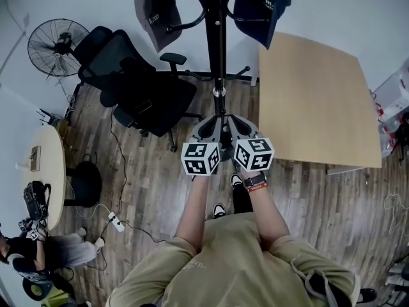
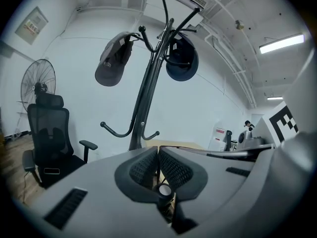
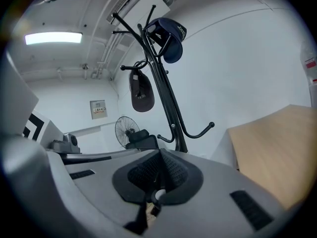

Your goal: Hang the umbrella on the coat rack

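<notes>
The black coat rack [image 1: 220,43] stands straight ahead of me, with a grey cap [image 1: 158,11] on one upper hook and a dark blue cap [image 1: 262,5] on another. No umbrella shows in any view. My left gripper [image 1: 214,125] and right gripper [image 1: 236,125] are held side by side just in front of the rack's pole, both shut with nothing between the jaws. The left gripper view has its gripper [image 2: 157,157] pointing up at the rack [image 2: 148,83] and a bare lower hook [image 2: 116,130]. The right gripper [image 3: 161,162] also faces the rack [image 3: 163,88], with a free lower hook [image 3: 200,130].
A black office chair [image 1: 140,88] stands left of the rack, a floor fan [image 1: 57,47] behind it. A light wooden table [image 1: 313,101] fills the right. A round table [image 1: 45,171] is at the left, with a power strip [image 1: 115,221] and cables on the wood floor.
</notes>
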